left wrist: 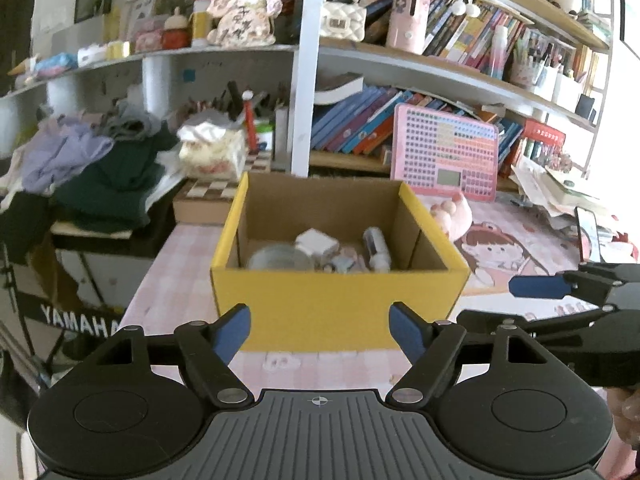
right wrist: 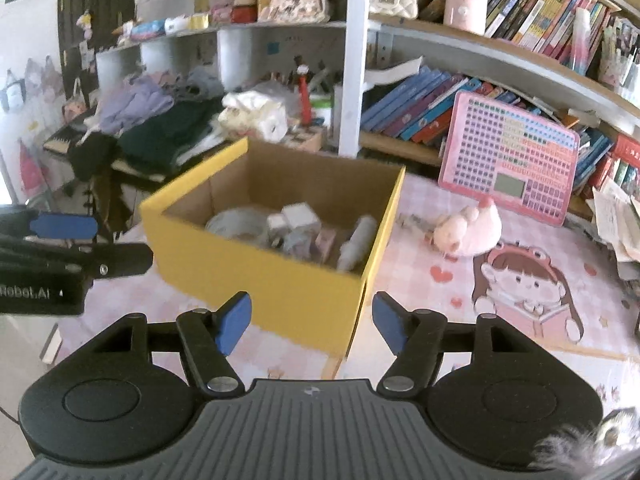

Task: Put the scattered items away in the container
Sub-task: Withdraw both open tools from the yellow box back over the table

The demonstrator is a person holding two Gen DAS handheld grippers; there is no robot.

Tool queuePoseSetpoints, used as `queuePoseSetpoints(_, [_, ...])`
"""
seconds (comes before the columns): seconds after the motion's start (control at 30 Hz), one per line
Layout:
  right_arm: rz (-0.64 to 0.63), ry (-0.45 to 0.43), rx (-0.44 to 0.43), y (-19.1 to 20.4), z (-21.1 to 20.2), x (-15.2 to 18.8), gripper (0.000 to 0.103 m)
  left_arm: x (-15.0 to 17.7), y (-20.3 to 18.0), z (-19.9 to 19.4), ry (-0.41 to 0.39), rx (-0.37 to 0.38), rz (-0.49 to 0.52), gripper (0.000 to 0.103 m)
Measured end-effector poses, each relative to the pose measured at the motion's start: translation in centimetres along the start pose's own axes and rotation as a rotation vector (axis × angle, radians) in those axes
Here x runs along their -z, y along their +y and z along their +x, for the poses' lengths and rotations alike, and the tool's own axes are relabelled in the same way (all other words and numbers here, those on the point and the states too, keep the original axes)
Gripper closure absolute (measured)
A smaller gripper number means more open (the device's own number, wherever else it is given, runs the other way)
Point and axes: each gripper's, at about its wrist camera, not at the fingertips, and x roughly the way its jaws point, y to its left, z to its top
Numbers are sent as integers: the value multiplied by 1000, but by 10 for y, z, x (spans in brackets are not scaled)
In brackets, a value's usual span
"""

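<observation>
A yellow cardboard box (left wrist: 336, 308) stands on the pink desk mat, open at the top. Inside lie a roll of clear tape (left wrist: 280, 258), a white cube charger (left wrist: 316, 242), a small white bottle (left wrist: 376, 248) and small bits. The box also shows in the right wrist view (right wrist: 280, 288). A pink plush chick (right wrist: 470, 230) lies on the mat right of the box. My left gripper (left wrist: 320, 332) is open and empty in front of the box. My right gripper (right wrist: 312, 326) is open and empty near the box's front right corner.
A pink toy tablet (left wrist: 446, 152) leans on the bookshelf behind the box. Piled clothes (left wrist: 100, 172) and a chessboard box (left wrist: 208, 196) sit at the left. Loose papers (left wrist: 560, 192) and a phone (left wrist: 588, 232) lie at the right. A Yamaha keyboard edge (left wrist: 76, 320) is low left.
</observation>
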Motion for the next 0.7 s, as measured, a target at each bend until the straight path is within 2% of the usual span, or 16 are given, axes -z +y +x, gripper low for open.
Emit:
queuePoseSetpoints(0.4, [-8,43,-28,20,-16,32,34,40,-3,-17,79,-6,-37,24])
queuePoseSetpoints(0.7, [-24,109,-37,30,-25,60,30,69,-6,-23,153,-12,-65,24])
